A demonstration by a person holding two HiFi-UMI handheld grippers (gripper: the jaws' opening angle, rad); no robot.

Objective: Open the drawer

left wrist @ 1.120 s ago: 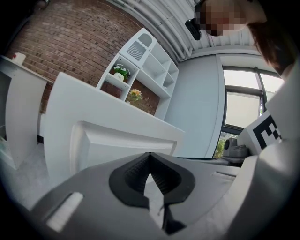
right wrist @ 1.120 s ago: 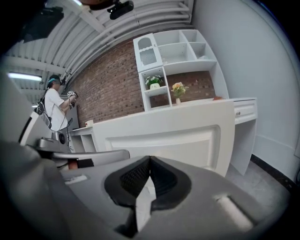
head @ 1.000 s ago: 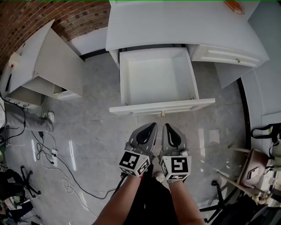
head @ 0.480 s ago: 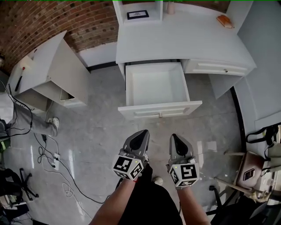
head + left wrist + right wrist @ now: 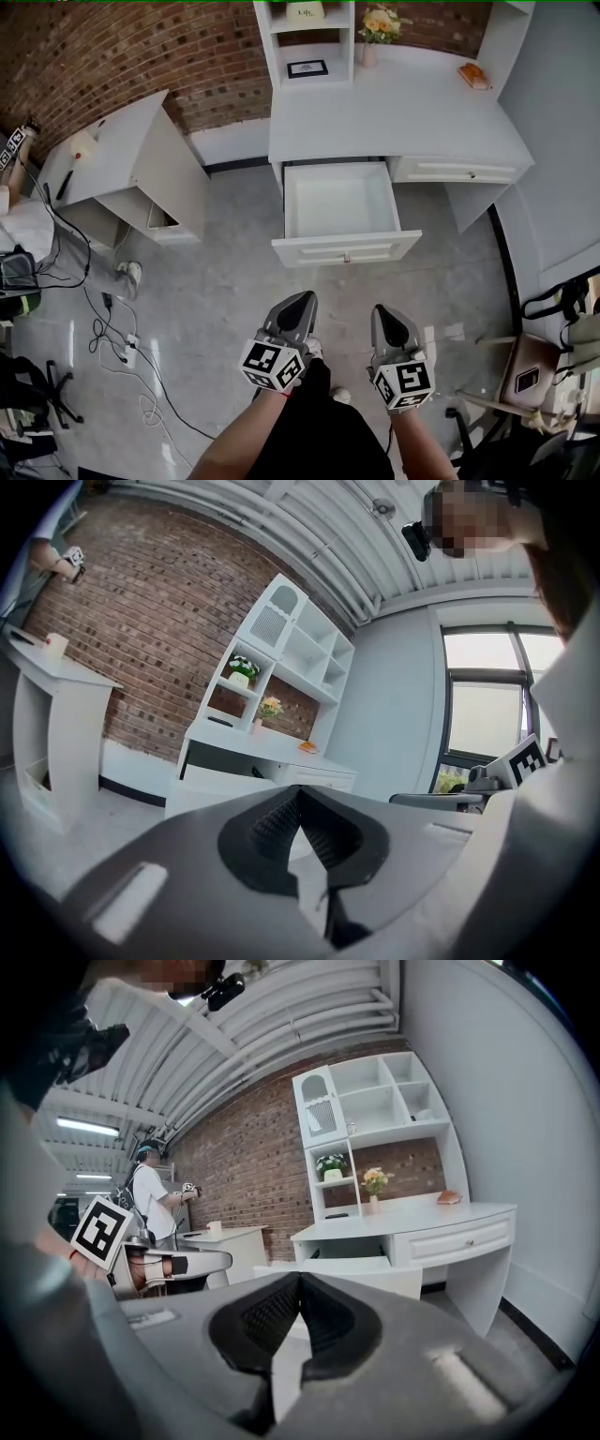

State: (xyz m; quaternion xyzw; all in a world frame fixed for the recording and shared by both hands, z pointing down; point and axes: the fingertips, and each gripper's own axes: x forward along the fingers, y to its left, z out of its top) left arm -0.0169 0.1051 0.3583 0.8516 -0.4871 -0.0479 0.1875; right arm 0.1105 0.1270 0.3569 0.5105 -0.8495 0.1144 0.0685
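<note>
The white desk [image 5: 403, 112] has its left drawer [image 5: 342, 214] pulled far out, empty inside, with a small knob [image 5: 346, 257] on its front panel. A second drawer [image 5: 455, 172] to the right stays closed. My left gripper [image 5: 302, 302] and right gripper [image 5: 383, 314] hover side by side over the grey floor, well back from the drawer front, both shut with nothing between the jaws. In the left gripper view the desk [image 5: 267, 752] lies ahead beyond the left gripper [image 5: 298, 794]. From the right gripper [image 5: 300, 1281] the open drawer [image 5: 352, 1274] shows straight ahead.
A white side cabinet [image 5: 131, 173] stands left of the desk by the brick wall. Cables and a power strip [image 5: 117, 328] lie on the floor at left. A chair [image 5: 525, 375] stands at right. A shelf unit [image 5: 309, 37] with flowers tops the desk. A person [image 5: 159, 1204] stands far off.
Both grippers have drawn back from the drawer and risen, spreading a little apart. The desk and open drawer look smaller and farther away. Both stay shut.
</note>
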